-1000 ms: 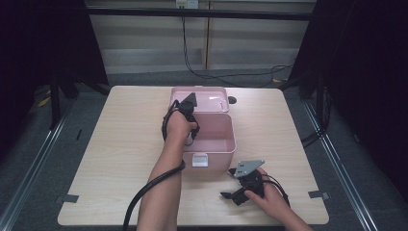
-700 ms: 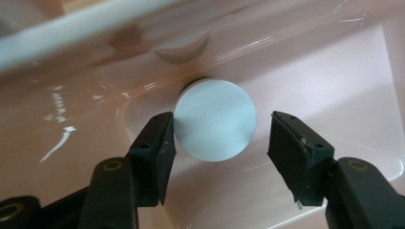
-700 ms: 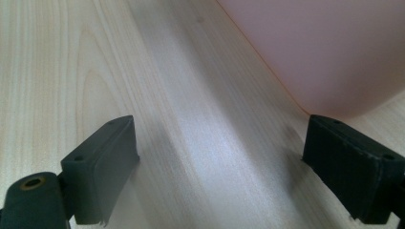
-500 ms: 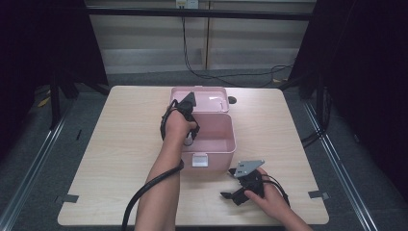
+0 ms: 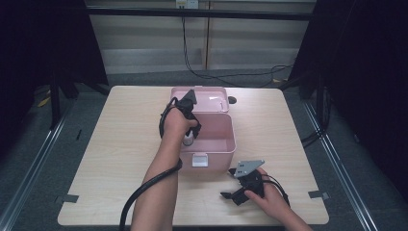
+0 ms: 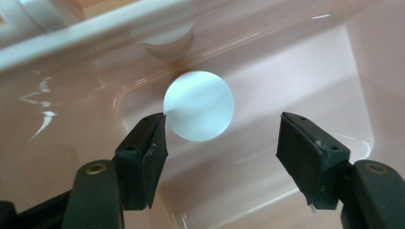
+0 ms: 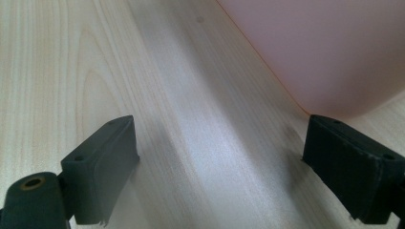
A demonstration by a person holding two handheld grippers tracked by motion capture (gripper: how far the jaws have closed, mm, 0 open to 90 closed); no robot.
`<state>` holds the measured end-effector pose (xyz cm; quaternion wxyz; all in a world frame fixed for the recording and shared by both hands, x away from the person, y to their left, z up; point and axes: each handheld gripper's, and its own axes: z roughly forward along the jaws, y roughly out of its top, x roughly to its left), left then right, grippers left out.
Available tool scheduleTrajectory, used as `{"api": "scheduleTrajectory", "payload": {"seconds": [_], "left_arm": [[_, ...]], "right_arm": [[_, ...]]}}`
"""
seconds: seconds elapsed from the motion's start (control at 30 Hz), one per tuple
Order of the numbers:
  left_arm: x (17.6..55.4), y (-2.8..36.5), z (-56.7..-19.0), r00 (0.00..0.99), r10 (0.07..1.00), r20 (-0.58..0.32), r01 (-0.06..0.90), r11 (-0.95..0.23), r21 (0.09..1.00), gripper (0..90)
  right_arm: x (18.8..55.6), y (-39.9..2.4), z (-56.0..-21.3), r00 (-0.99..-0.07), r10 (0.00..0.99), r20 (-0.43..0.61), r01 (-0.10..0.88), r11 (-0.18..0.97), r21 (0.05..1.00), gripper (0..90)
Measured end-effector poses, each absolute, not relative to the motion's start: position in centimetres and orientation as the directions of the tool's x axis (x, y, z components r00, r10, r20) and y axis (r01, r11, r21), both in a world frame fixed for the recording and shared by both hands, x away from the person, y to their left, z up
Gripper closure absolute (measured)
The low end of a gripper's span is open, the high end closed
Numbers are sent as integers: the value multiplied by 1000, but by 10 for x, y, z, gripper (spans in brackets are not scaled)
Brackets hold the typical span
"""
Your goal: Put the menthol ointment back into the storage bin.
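While my left gripper (image 5: 188, 129) hangs inside the open pink plastic box (image 5: 219, 144), its fingers (image 6: 143, 152) have just been opening, and they now stand apart with nothing pressed between them. One small white ball (image 6: 199, 106) lies just beyond the tips on the box's glossy pink floor, close to the rounded corner of the wall. It sits nearer the left-hand finger in the left gripper view, its edge right at that tip; I cannot tell whether it touches the pad.

Counting what is here: one ball, one box, two grippers. From above, the ball (image 5: 188, 141) is a pale spot under my left hand, inside the box near its left wall.

The ball is smooth, matte and evenly round, white with a faint bluish cast — no seam, print or logo that I can make out. The box is rectangular with rounded corners; its lid (image 5: 206, 98) is thrown back behind it, and a pale square latch (image 5: 199, 159) sits at the middle of the front wall. If the latch or lid carries writing, it is too small to read.

My right gripper (image 5: 246, 185) rests on the light wood-grain surface (image 5: 125, 139) just in front of the box's right front corner — its fingers (image 7: 102, 164) spread wide, with bare wood between them and the pink wall (image 7: 329, 52) just beyond the right-hand one.
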<state>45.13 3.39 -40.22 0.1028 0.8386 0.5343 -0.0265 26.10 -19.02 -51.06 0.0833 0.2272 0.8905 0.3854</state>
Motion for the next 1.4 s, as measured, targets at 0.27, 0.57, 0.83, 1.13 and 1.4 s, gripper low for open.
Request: {"api": "scheduleTrajectory", "payload": {"seconds": [0.27,0.57,0.83,1.13,1.4], "left_arm": [[450,35,-395,433,888,-155,899,-412,148,306],[445,35,-387,466,871,-156,883,-447,142,236],[442,40,-376,496,853,-166,867,-475,150,214],[433,39,-361,544,822,-167,837,-519,173,214],[425,39,-350,588,793,-160,807,-562,180,214]], "right_arm": [[261,-190,-511,-883,469,29,342,600,724,107],[261,-190,-511,-882,470,25,341,601,723,107],[261,-190,-510,-882,471,29,344,601,721,107],[261,-190,-510,-881,471,30,345,600,721,107],[261,-190,-510,-881,472,28,345,600,722,107]]}}
